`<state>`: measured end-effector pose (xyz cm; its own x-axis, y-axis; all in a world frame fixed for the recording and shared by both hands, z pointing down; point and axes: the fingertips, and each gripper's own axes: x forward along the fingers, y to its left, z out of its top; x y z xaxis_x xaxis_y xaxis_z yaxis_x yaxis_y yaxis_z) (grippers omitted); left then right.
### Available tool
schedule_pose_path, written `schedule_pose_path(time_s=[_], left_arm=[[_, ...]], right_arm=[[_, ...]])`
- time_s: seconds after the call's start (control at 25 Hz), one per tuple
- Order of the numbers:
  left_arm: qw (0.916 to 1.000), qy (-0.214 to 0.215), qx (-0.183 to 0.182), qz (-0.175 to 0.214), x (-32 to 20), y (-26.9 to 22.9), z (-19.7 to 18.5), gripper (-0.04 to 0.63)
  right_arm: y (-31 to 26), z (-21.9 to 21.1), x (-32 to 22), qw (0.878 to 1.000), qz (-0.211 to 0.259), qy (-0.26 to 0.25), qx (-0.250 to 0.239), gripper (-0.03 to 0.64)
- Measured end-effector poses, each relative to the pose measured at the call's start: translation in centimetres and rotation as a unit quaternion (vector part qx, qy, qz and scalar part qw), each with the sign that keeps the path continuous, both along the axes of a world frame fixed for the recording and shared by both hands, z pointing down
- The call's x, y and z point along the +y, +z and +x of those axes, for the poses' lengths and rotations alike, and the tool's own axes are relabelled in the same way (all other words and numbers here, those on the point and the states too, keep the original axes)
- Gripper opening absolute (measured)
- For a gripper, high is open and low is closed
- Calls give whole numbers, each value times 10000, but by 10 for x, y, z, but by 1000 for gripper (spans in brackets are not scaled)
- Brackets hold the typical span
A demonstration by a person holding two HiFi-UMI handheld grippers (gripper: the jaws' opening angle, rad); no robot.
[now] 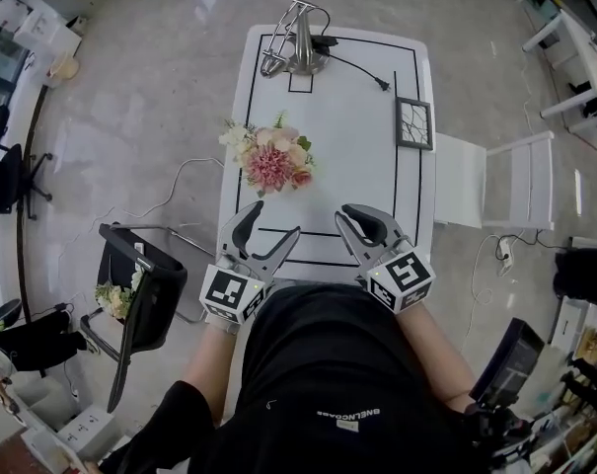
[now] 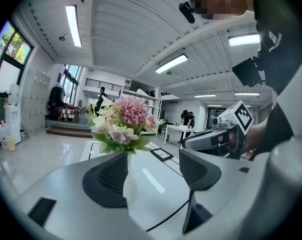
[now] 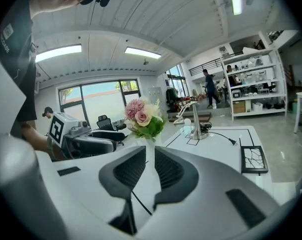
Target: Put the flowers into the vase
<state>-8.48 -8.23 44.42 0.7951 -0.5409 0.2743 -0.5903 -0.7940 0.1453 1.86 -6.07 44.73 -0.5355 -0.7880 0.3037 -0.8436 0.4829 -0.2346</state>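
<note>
The flowers (image 1: 270, 161), a mixed bunch with a pink bloom, cream roses and green leaves, already stand upright in a slim white vase (image 2: 129, 181) toward the left side of the white table (image 1: 367, 166). They are well apart from both grippers, which hover over the near edge. The left gripper (image 1: 278, 217) has its jaws spread wide with nothing between them; its own view only frames the distant vase in the gap. The right gripper (image 1: 345, 215) has its jaws drawn almost together, leaving a thin slit, and it too holds nothing. A second small cream bunch (image 1: 113, 299) sits low beside a black chair (image 1: 145, 299) off the table's left; whether it belongs to the task cannot be told. At the far end stand a chrome desk lamp (image 1: 296, 38) and, to the right, a picture frame (image 1: 413, 123). The flowers look light, with soft heads that would crush or shed under the pads, so any hold belongs on the bundled stems just under the leaves, never on the blooms. The vase looks smooth, narrow and top-heavy with the bunch in it, so a sideways push on the stems could tip it.
</note>
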Motion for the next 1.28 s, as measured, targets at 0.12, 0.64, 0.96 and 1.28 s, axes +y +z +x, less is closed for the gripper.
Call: schedule_pose_path(time_s=[0.12, 0.64, 0.96, 1.28], left_arm=[[9997, 166, 175, -58, 8, -12, 17, 280], [9938, 765, 788, -162, 16, -49, 99, 99], [9932, 841, 762, -267, 8, -55, 116, 6], [9899, 1012, 839, -527, 8, -50, 124, 5]], right_arm=[[-8, 11, 5, 9999, 30, 142, -57, 60], [-32, 47, 23, 9980, 224, 586, -62, 61], [-38, 62, 28, 9964, 240, 804, -81, 61], [-38, 68, 25, 9963, 281, 810, -23, 60]])
